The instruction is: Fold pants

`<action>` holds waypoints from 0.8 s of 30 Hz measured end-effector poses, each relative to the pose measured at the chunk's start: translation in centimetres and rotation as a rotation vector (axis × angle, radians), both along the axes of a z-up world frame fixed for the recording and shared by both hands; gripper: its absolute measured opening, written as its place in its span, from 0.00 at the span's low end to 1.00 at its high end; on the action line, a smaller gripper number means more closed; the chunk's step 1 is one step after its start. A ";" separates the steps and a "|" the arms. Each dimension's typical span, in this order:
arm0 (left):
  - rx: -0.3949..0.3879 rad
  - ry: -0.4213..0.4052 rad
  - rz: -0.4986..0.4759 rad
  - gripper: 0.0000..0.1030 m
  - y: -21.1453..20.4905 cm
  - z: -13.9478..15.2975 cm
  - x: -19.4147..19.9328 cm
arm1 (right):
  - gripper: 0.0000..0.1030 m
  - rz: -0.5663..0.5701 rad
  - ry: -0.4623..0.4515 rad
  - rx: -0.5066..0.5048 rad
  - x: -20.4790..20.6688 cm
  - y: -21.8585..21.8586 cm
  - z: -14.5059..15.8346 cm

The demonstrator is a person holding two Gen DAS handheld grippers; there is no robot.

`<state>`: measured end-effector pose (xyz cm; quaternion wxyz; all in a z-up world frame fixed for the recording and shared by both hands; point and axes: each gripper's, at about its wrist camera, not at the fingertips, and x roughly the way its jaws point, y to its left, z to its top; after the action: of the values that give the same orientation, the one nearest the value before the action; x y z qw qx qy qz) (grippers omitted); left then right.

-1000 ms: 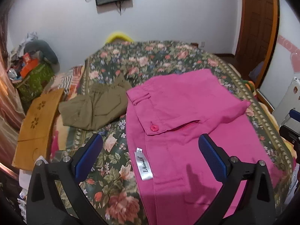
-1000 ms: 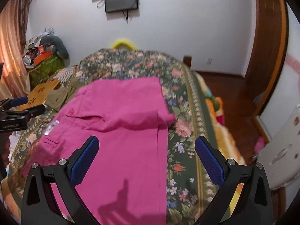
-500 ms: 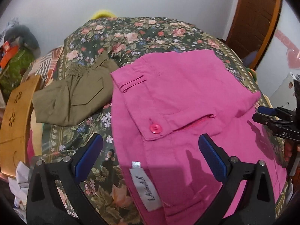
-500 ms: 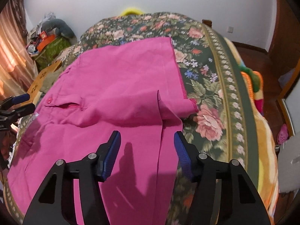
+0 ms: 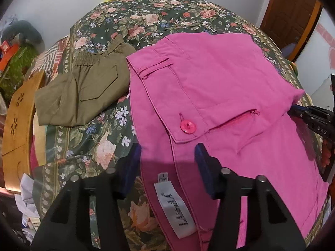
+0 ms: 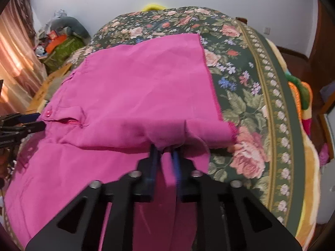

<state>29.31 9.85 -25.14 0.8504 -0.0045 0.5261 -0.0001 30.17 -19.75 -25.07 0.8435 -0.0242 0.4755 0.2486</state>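
Over at nine o'clock a folded olive garment [image 5: 81, 96] lies set aside on the floral bedspread [image 5: 88, 146], probably done with. The pink pants [image 5: 219, 96] lie spread beside it toward the middle, one half doubled over. The left gripper [image 5: 167, 156] straddles their waistband edge at six o'clock, jaws apart, likely lining up a grab. At three o'clock the right gripper [image 6: 164, 156] is pinched tight on bunched crotch fabric, seemingly ready to lift
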 end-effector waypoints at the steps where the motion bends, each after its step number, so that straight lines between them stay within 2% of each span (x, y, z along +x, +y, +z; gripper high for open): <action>1: -0.015 0.005 -0.005 0.50 0.0 0.1 -0.2 | 0.08 0.001 -0.003 -0.005 0.1 0.0 0.0; 6: -0.032 0.011 -0.008 0.38 0.4 1.0 -0.9 | 0.06 -0.008 -0.013 -0.031 -0.4 -0.1 0.0; 9: -0.055 -0.012 -0.001 0.38 0.8 2.0 -1.2 | 0.06 -0.018 -0.016 -0.031 -0.8 -0.7 0.0; 16: -0.026 -0.061 -0.026 0.38 -0.7 3.0 -1.8 | 0.06 -0.042 -0.010 -0.015 -1.6 -1.5 0.1; 18: -0.004 -0.059 -0.029 0.38 -1.1 2.7 -1.5 | 0.06 -0.045 -0.014 -0.015 -1.8 -1.5 0.0; 22: -0.034 -0.022 -0.048 0.38 -1.5 1.2 -0.5 | 0.06 -0.053 -0.007 0.004 -1.7 -1.7 -0.1; 23: -0.046 0.003 -0.048 0.36 -1.5 0.4 -0.1 | 0.06 -0.054 -0.006 0.007 -1.8 -1.7 -0.1; 24: -0.065 0.034 -0.050 0.29 -1.5 -0.5 0.5 | 0.06 -0.054 -0.005 0.010 -1.7 -1.7 -0.1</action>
<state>29.81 8.31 -25.69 0.8405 -0.0190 0.5401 -0.0385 28.44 -21.49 -25.18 0.8513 -0.0076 0.4725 0.2280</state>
